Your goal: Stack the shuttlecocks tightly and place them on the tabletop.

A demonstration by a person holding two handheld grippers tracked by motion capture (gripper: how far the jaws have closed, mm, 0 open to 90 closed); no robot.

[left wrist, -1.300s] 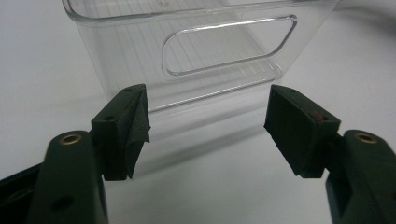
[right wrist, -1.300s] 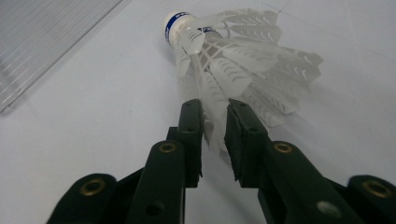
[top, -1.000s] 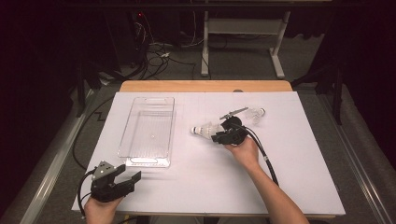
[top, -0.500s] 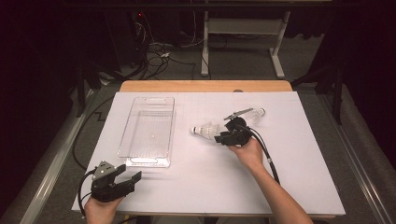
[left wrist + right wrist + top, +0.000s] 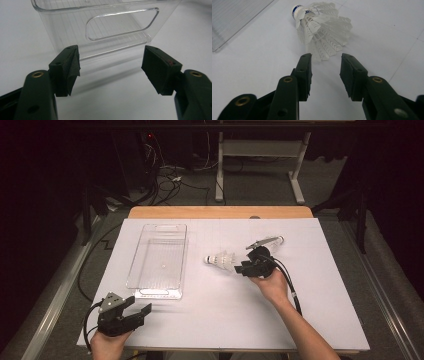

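Observation:
A white feather shuttlecock (image 5: 221, 260) (image 5: 322, 30) with a blue-banded cork lies on its side on the white table, cork pointing toward the clear plastic tray (image 5: 179, 251). My right gripper (image 5: 240, 268) (image 5: 325, 60) sits just behind its feather skirt. Its jaws have just been opening and stand apart, the skirt's edge at their mouth, pads touching nothing. My left gripper (image 5: 141, 306) (image 5: 111, 63) rests open near the front left edge, facing the tray's handle end (image 5: 120, 25), nothing between its fingers.
A small clear object (image 5: 276, 240), too small to identify, lies just beyond the right gripper. The tray is empty. A wooden table edge (image 5: 220, 212) runs along the back, with cables and a desk frame on the floor past it.
The right hand has shifted only slightly beside the shuttlecock, which lies where it was. The left gripper and tray have not moved.

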